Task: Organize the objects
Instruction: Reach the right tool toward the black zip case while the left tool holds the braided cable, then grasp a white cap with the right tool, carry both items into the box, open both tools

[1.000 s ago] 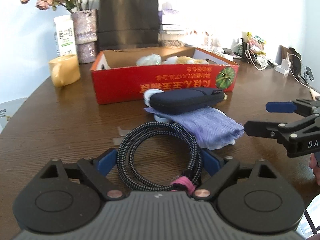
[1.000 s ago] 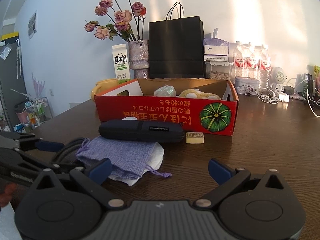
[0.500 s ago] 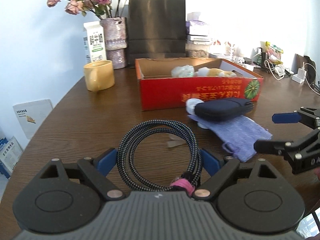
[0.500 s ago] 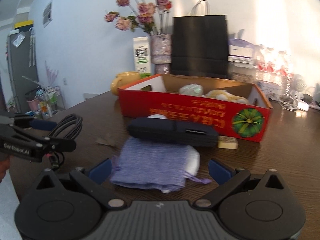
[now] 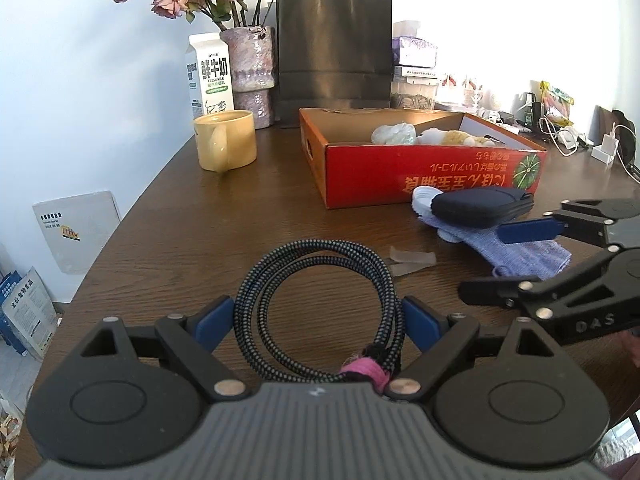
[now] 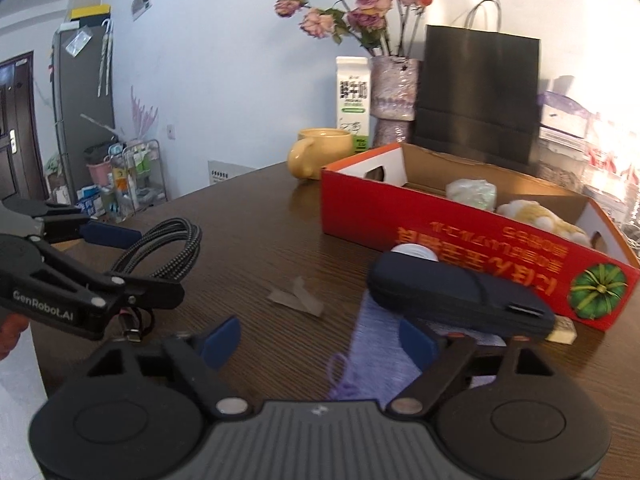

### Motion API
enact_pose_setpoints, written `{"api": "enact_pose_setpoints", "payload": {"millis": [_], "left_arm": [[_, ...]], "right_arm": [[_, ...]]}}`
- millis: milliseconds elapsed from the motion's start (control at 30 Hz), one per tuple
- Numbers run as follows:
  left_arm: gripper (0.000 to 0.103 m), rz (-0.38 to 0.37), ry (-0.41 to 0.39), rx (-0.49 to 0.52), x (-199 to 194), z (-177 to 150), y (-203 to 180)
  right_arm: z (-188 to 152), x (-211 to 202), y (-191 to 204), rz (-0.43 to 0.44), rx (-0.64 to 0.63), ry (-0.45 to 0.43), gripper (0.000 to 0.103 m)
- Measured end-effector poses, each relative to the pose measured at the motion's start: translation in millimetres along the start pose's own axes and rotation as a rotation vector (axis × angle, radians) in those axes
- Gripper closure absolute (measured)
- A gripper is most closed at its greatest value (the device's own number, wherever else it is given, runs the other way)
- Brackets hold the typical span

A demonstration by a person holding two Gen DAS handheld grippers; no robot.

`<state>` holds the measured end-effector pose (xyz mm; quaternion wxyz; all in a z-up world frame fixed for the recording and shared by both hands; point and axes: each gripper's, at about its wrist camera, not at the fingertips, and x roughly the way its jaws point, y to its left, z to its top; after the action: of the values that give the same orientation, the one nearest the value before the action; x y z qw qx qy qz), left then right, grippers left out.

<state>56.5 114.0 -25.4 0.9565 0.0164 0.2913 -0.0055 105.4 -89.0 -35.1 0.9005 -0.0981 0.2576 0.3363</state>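
The left gripper (image 5: 316, 322), jaws clamped across the coiled cable (image 5: 316, 312), should carry it level to the red box (image 5: 420, 176) while the right gripper (image 6: 320, 340), jaws closing around nothing, stays clear.

Both my grippers are matte black with blue finger pads (image 5: 212, 322) and brass-coloured pivot screws. My left gripper (image 6: 138, 260) carries white "GenRobot.AI" lettering; my right gripper (image 5: 508, 262) shows "DAS" on its flank.

Bare table (image 5: 224, 216) lies clear left of the red box (image 5: 400, 178); the yellow mug (image 5: 226, 140) and black bag (image 5: 334, 48) block the far edge.
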Motion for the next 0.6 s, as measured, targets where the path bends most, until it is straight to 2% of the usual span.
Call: {"api": "enact_pose_setpoints", "payload": {"millis": [167, 233, 367, 433, 567, 600], "left_arm": [[0.013, -0.005, -0.011, -0.019, 0, -1, 11], [0.013, -0.006, -0.015, -0.026, -1, -1, 14], [0.013, -0.012, -0.020, -0.042, -2, -2, 18], [0.013, -0.016, -0.023, -0.049, -3, -3, 19], [0.013, -0.020, -0.024, -0.057, -4, -3, 19], [0.013, -0.020, -0.025, -0.059, -4, -3, 19]], "right_arm": [[9, 19, 10, -0.003, -0.035, 0.028, 0.047], [13, 26, 12, -0.007, -0.048, 0.038, 0.059], [18, 41, 12, -0.004, -0.067, 0.066, 0.063], [20, 48, 10, 0.002, -0.069, 0.085, 0.073], [22, 53, 5, 0.042, -0.061, 0.098, 0.080], [22, 53, 5, 0.050, -0.064, 0.100, 0.085]]}}
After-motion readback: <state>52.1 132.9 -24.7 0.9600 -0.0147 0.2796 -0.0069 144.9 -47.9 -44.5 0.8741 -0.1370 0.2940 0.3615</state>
